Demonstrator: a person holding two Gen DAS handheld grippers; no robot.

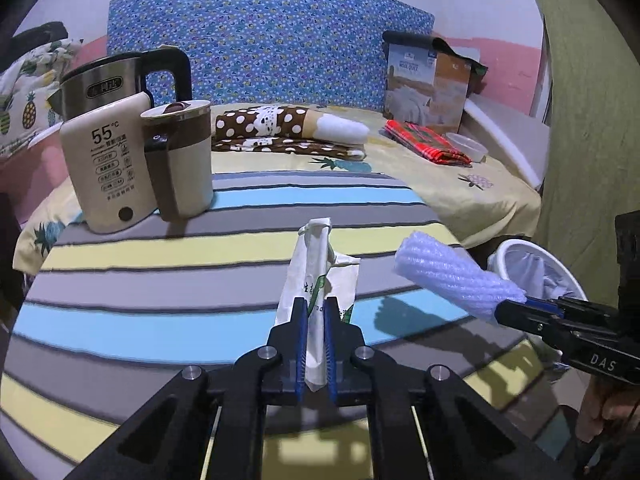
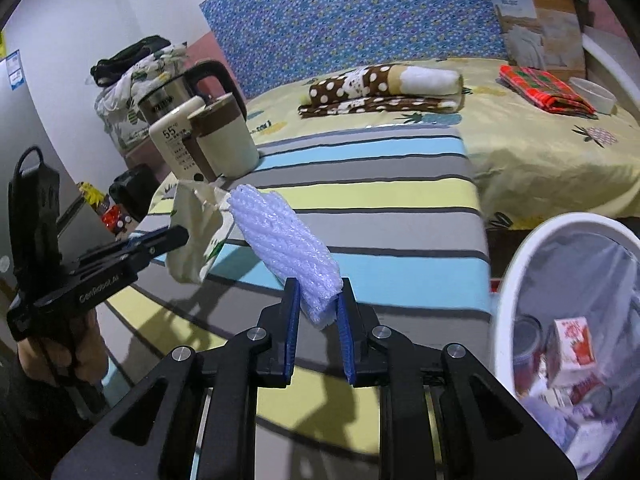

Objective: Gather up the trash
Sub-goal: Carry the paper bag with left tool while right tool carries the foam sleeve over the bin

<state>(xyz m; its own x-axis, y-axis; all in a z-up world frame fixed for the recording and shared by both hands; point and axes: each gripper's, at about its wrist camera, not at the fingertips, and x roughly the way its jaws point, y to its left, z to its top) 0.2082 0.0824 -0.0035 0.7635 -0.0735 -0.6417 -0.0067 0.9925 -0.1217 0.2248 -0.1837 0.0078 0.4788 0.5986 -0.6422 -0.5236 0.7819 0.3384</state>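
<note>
White paper bag (image 1: 316,280) and foam sleeve (image 2: 286,240) held aloft.

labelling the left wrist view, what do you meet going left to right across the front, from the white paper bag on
white paper bag held in the left tongs → white foam net sleeve → right tongs gripping the sleeve's end → white trash bin at the bed's edge

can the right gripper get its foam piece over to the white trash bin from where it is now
Probably yes. The right gripper holds the foam netting, and the white bin stands open beside it with nothing visible between them.
</note>
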